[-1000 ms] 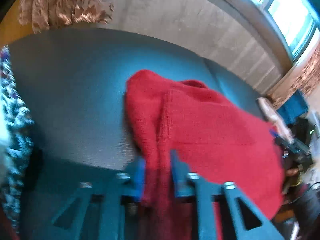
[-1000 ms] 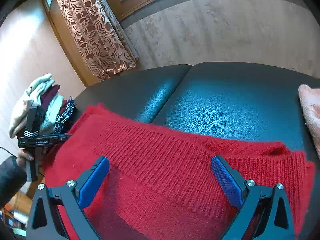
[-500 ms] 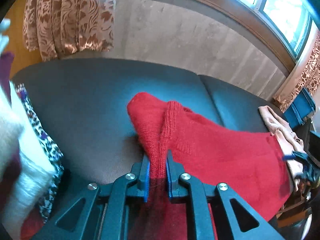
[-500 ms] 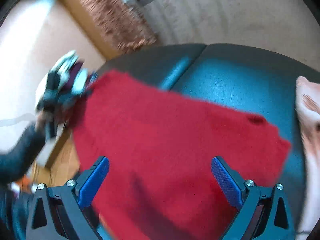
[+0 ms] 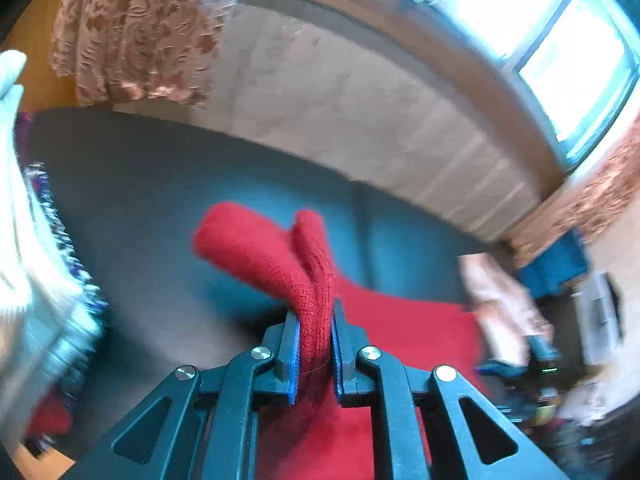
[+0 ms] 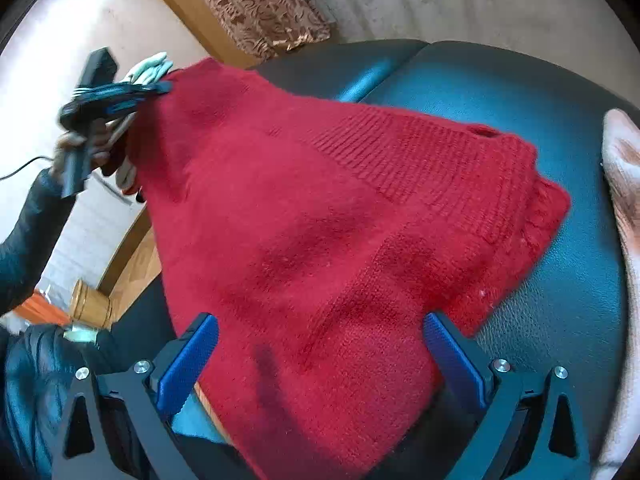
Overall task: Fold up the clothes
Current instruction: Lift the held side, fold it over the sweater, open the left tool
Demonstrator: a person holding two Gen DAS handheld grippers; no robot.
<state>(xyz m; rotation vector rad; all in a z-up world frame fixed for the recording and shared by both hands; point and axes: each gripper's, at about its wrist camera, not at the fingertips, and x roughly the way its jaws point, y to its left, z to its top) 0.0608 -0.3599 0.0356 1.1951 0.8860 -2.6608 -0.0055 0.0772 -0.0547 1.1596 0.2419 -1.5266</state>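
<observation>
A red knitted sweater (image 6: 320, 216) lies partly on a dark leather sofa (image 6: 540, 92) and is lifted at its left corner. My left gripper (image 5: 314, 344) is shut on a bunched fold of the red sweater (image 5: 312, 280), which sticks up between its blue pads. From the right wrist view the left gripper (image 6: 160, 88) is at the upper left, pulling that corner up in a person's hand (image 6: 80, 148). My right gripper (image 6: 320, 354) stands open above the near part of the sweater, blue pads wide apart, nothing pressed between them.
A pale pink garment (image 6: 624, 184) lies at the sofa's right end. A pile of clothes (image 5: 36, 240) sits at the sofa's left end. Patterned curtains (image 5: 136, 32) and a window (image 5: 540, 20) stand behind the sofa. A wooden post (image 6: 90, 304) is on the floor.
The left gripper has risen with the sweater's corner, pulling the cloth up off the sofa. The right gripper has swung sideways over the sweater and stayed open.
</observation>
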